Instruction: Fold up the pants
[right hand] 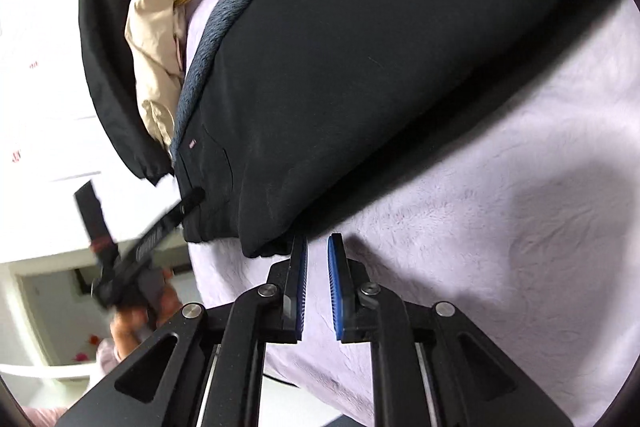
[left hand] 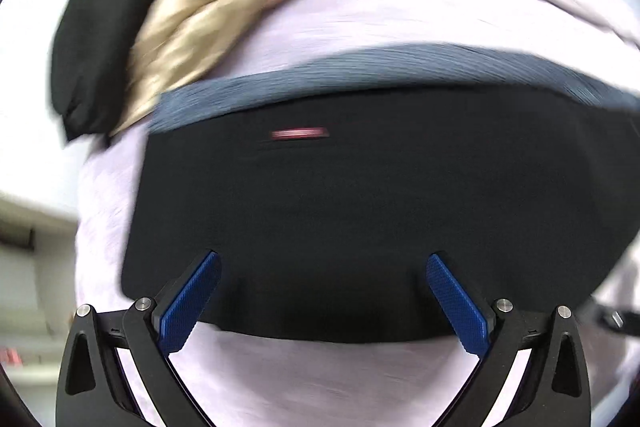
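Black pants (left hand: 360,211) with a grey fleece lining (left hand: 360,67) and a small red label (left hand: 299,133) lie folded on a lilac blanket (left hand: 320,375). My left gripper (left hand: 322,261) is wide open over the near edge of the pants, holding nothing. In the right wrist view the same pants (right hand: 380,67) lie across the blanket (right hand: 500,227). My right gripper (right hand: 318,243) has its jaws nearly together with a narrow gap, just beside the folded corner of the pants, with nothing between them. The left gripper (right hand: 132,239) shows blurred at the left.
A beige garment (left hand: 208,15) and a black garment (left hand: 96,39) lie heaped at the far side of the blanket; both also show in the right wrist view (right hand: 156,39). A white wall (right hand: 40,67) and floor lie beyond the blanket's edge.
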`<state>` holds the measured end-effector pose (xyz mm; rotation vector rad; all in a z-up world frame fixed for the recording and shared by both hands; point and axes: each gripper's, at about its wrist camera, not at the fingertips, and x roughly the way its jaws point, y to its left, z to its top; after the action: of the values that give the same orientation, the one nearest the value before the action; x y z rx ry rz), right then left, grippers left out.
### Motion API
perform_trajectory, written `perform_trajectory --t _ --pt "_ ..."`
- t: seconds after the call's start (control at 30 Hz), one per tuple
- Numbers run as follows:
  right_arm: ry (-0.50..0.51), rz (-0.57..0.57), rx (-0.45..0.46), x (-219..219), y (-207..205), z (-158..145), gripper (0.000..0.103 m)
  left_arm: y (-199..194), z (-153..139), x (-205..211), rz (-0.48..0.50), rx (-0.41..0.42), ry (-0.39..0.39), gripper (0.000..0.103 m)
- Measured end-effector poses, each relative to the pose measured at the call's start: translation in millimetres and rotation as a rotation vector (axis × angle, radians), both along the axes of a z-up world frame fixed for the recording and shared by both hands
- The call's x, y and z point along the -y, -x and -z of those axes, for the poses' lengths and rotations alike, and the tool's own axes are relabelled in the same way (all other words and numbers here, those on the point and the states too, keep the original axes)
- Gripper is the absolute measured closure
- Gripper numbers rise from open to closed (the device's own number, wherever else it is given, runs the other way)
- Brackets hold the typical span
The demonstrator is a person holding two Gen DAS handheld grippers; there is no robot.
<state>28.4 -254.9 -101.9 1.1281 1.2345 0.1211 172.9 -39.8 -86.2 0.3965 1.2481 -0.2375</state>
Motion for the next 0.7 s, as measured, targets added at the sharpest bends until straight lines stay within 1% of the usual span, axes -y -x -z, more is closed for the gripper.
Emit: perform_trajectory --t 0.07,0.13,0.17,0.2,0.23,0.3,0.4,0.47,0.53,0.57,0.6,0.67,0.7 --pt "-0.013 0.028 0.004 1 1 5 0.09 8 10 19 0.05 -0.024 -0.012 0.0" --pt "-0.044 0.073 0.004 7 1 11 0.088 10 27 31 0.065 -0.052 -0.034 0.0" --pt "-0.064 0.093 0.003 8 -2 15 0.084 9 33 31 0.051 -0.06 -0.037 0.0" --pt "-0.091 0.109 0.0 9 -3 17 0.079 5 34 28 0.028 -0.077 -0.016 0.0" --pt "-0.121 0.119 -0.003 12 -2 19 0.078 1 34 24 0.006 -0.095 0.005 0.0" --pt "-0.139 0.112 0.008 11 -5 16 0.078 -5 32 12 -0.04 -0.124 0.031 0.0" --pt "-0.098 0.101 0.004 12 1 13 0.078 -10 32 0 -0.055 -0.128 0.011 0.0" --pt "-0.12 0.152 -0.015 17 4 22 0.078 -12 36 -3 -0.07 -0.15 0.021 0.0" --pt "-0.136 0.184 -0.019 21 2 25 0.078 -13 36 -1 -0.064 -0.149 0.029 0.0" --pt "-0.115 0.173 -0.015 20 -2 22 0.081 -12 35 4 -0.051 -0.149 0.038 0.0" --pt "-0.079 0.149 -0.011 19 -5 16 0.094 -9 34 10 -0.038 -0.144 0.032 0.0" --pt "-0.003 0.094 -0.001 17 -7 3 0.097 -4 37 19 0.009 -0.106 -0.029 0.0" --pt "0.031 0.081 -0.021 17 -5 3 0.098 -2 41 23 0.033 -0.091 -0.05 0.0"
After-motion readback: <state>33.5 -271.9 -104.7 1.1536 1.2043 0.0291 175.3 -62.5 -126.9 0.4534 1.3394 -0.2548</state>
